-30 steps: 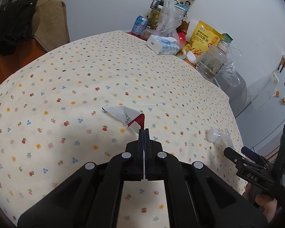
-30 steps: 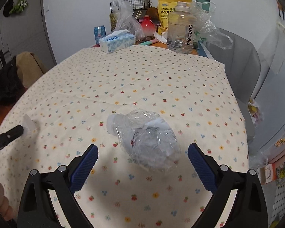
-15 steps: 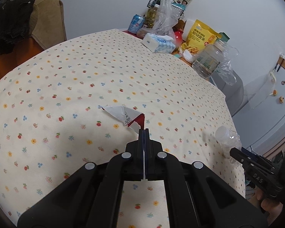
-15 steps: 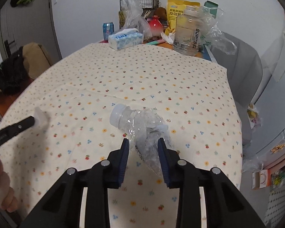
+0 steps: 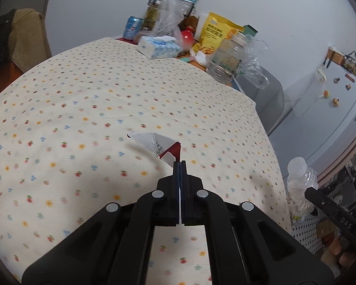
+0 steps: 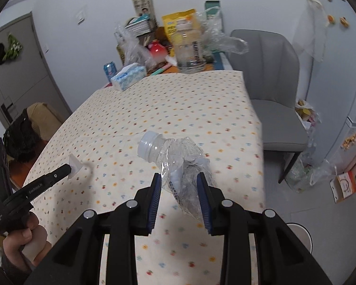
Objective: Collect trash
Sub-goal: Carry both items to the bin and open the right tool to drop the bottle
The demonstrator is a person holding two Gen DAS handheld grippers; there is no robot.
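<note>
Crushed clear plastic bottle (image 6: 178,163) sat between the right gripper (image 6: 180,185) jaws, blue pads pressed into both sides of its crumpled body, jaws about a third open around it. White cap end stuck out forward and left of the fingertips; squashed base hung back between the fingers. Bottle was off the floral tablecloth (image 6: 178,104), held above it. Left gripper (image 5: 179,166) jaws were fully closed, pinching the red corner of a torn white paper wrapper (image 5: 154,142); rest of the scrap fanned out ahead and left of the tips, lifted over the cloth with a soft shadow below. Right-wrist view showed the same scrap as a small white flag at the left gripper's tip, well left of the bottle. A hand (image 6: 23,242) wrapped the left gripper's grip at lower left of that view. Far ahead of both jaws, at the table's back edge: tissue pack (image 6: 128,76), blue can (image 6: 109,69), large clear jug (image 6: 189,49), yellow snack bag (image 5: 213,33), loose plastic bags. Grey chair (image 6: 273,90) stood right of the right jaws, beside the table. Both views had some motion blur.
</note>
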